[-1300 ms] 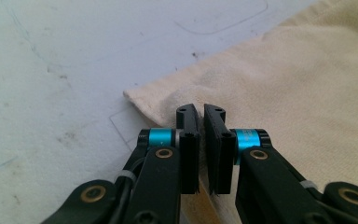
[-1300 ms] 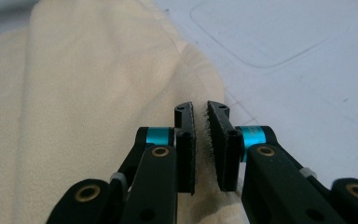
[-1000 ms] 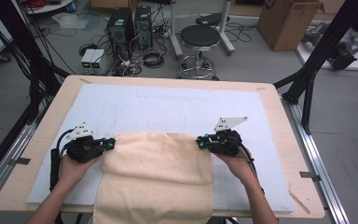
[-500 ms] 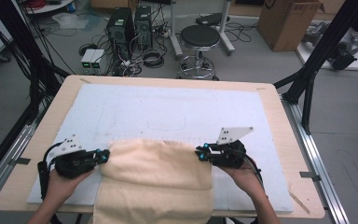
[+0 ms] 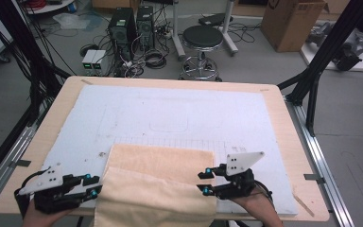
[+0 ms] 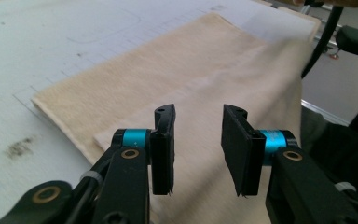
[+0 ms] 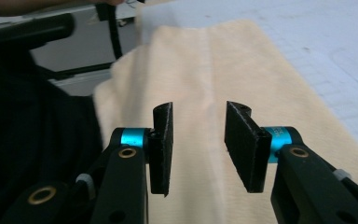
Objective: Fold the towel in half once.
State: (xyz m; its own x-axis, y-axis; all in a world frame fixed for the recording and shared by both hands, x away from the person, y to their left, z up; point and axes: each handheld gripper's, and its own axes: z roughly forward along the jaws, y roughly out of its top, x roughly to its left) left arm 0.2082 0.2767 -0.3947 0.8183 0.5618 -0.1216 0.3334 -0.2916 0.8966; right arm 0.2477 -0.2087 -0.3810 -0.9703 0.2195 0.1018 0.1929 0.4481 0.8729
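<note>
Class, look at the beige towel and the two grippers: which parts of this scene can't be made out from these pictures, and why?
- Towel, high view: its near end runs over the table edge and past the frame's bottom.
- Left gripper, right gripper, high view: the hands are cut off by that edge.
- Right gripper view: the towel's far corner is blurred.

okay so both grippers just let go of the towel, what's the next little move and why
Probably draw both back off the towel. The left hand-held gripper and right hand-held gripper have just been opening, nothing between the jaws, and the fold lies flat, one end over the table edge.
</note>
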